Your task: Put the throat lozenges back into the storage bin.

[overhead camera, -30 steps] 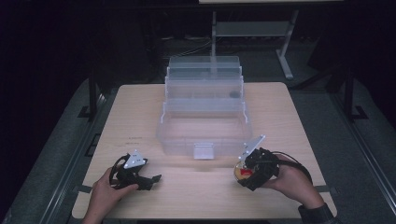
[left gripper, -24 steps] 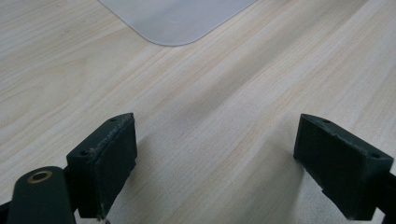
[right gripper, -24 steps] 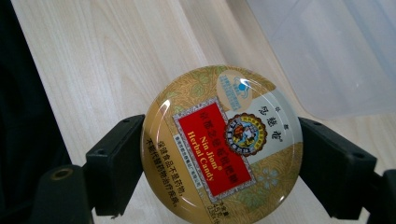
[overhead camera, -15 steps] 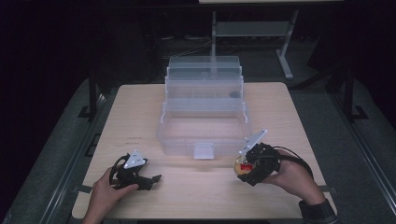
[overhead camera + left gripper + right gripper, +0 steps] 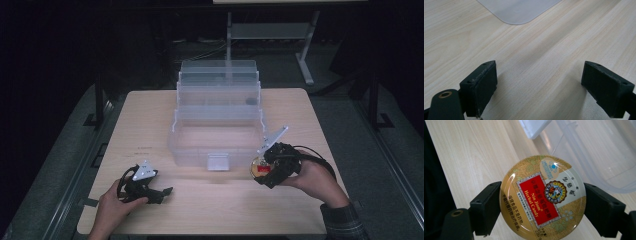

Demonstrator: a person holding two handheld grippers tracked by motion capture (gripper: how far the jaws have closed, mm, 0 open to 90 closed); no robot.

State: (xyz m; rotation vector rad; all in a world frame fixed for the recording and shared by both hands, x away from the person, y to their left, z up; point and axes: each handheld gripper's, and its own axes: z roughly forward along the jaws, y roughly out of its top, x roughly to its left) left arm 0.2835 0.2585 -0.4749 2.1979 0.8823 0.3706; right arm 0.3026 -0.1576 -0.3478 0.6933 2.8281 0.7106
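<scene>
The round candy tin [image 5: 542, 197] is sitting clamped between the right gripper's [image 5: 267, 170] fingers [image 5: 485, 207], one pad pressing on each side of its rim, its gold and red lid facing the gripper's camera. Held this way it is hanging clear above the bench [image 5: 310, 125], just in front of the near right corner of the clear plastic box [image 5: 220, 145], whose stepped trays are standing open behind a deep bottom compartment. Beyond the fingers, the box wall and its small front latch [image 5: 534, 127] are lying close, up and to the right of the tin.

The grip is taking only the thin, smooth, curved rim, so the tin could be pivoting or sliding out if the hand tilts or jolts. Passing over the box, the tin's lower edge could be catching the near wall and getting knocked loose.

The left gripper [image 5: 150, 187] is resting low over the bench, its fingers [image 5: 480, 86] standing wide apart with nothing between them, well away from the tin.
</scene>
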